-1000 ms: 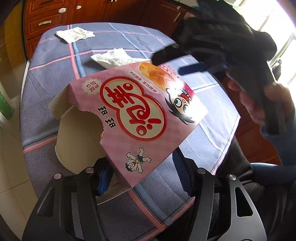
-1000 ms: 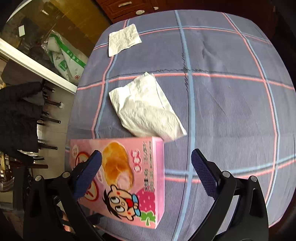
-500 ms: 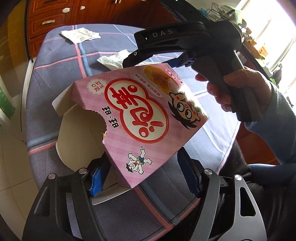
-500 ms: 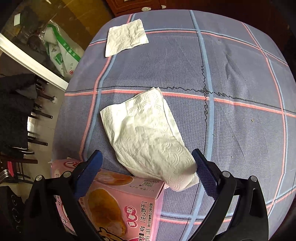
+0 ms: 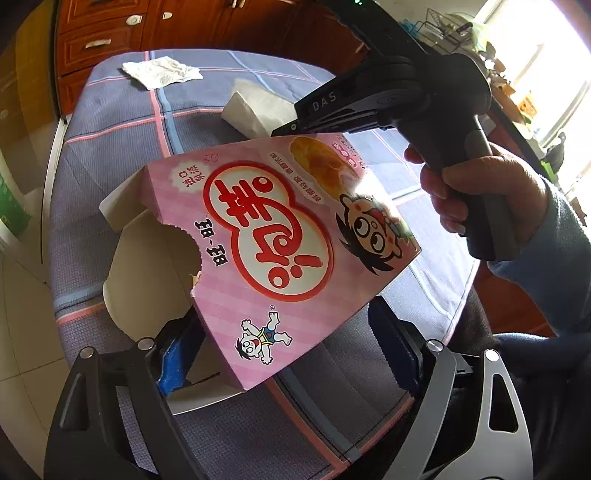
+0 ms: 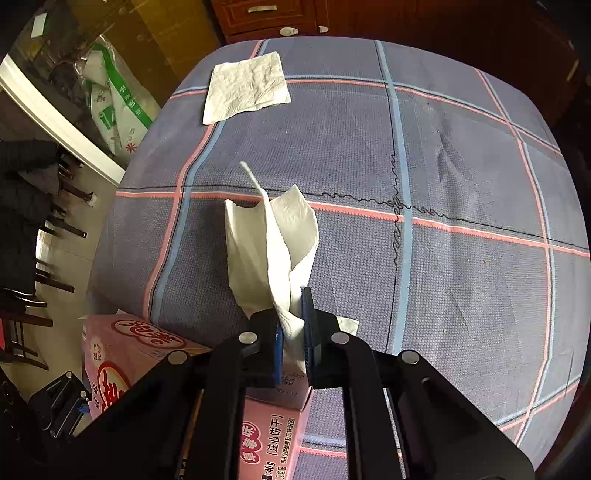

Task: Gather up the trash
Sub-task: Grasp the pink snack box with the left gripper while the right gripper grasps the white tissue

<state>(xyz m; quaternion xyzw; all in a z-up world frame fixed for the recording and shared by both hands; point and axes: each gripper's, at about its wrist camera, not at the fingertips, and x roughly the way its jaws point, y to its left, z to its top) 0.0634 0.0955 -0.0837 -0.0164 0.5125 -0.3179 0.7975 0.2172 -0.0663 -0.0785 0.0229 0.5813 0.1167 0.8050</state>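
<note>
Right now your table (image 6: 461, 155) fills both views, covered in a blue-grey cloth (image 6: 332, 140) crossed by pink and pale blue stripes, with a dark stitched seam running across it. Behind it stands a brown cabinet (image 5: 110, 33) with metal handles.

Your left tongs (image 5: 291, 354) hold the pink box (image 5: 280, 236) near the table's front edge. One blue pad (image 5: 173, 363) sits against the box's opened white flap on the left; the other finger (image 5: 393, 345) stands to the right of the box, and you cannot tell from here whether it touches the box. The box is tilted, its printed face turned up toward the camera, its torn end open to the left. In the right wrist view the same box (image 6: 258, 424) lies under and in front of the right tongs, at the table's near edge.

Your right tongs (image 6: 291, 339) are closed on the tissue (image 6: 273, 243), pinching its lower end between the blue pads. It stands up crumpled from the grip, above the cloth. In the left wrist view your right hand (image 5: 480, 199) holds that tool's black handle just beyond the box, with the tissue (image 5: 255, 107) showing behind it.

A second tissue (image 6: 245, 86) lies flat near the table's far edge, well apart from the box.
</note>
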